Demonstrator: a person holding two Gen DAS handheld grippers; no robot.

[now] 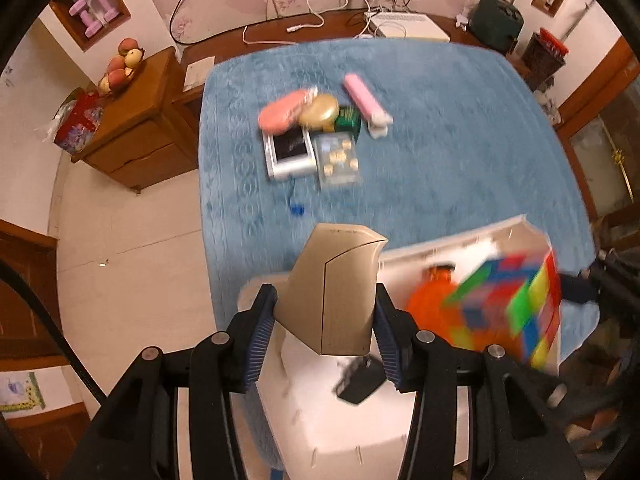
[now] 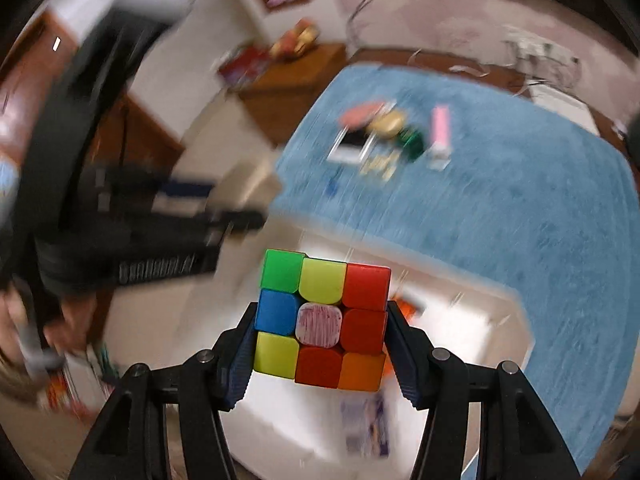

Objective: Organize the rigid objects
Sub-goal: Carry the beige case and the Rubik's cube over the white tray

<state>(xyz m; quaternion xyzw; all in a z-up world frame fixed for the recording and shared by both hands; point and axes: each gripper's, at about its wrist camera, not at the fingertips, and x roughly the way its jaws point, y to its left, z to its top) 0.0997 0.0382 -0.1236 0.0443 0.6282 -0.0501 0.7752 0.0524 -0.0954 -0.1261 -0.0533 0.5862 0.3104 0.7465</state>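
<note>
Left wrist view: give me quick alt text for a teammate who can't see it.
The left gripper is shut on a gold box, held above a white bin at the near edge of a blue cloth. To its right, a blurred Rubik's cube hangs over the bin, beside an orange object. Small items cluster farther back on the cloth.

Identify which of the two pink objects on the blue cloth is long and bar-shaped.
The pink rectangular bar, right of the cluster; the salmon-pink oval case on the left is rounded.

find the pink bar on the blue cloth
In the left wrist view, the pink bar lies far on the blue cloth, right of the green box.
</note>
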